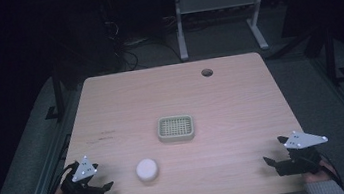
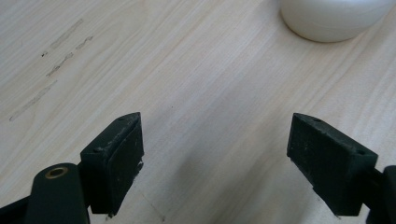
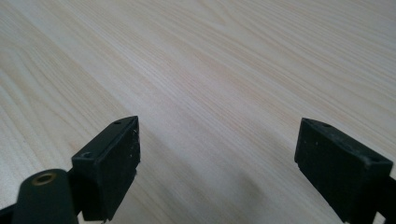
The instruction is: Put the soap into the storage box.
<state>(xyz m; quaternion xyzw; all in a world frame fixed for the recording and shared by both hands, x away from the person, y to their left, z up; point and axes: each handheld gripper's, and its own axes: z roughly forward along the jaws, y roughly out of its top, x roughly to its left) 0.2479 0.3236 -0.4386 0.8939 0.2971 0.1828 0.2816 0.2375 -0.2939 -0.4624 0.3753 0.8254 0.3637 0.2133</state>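
High view: my left gripper [image 1: 105,187] gapes empty, white round object [image 1: 147,170] just right of it.
Right gripper [image 1: 269,162]: wide apart, empty.
Progress: nothing grasped; green basket [image 1: 177,137] holds nothing.

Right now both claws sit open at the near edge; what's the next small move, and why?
Probably ease the left claw forward and right toward the white round object. Its jaws stand wide apart with nothing between them, and that object lies closer to it than to the right claw; the basket sits just beyond.

The right gripper [image 3: 217,163] hangs low over the table [image 3: 224,60]. Its two black jaws stand wide apart, with bare pale wood between them
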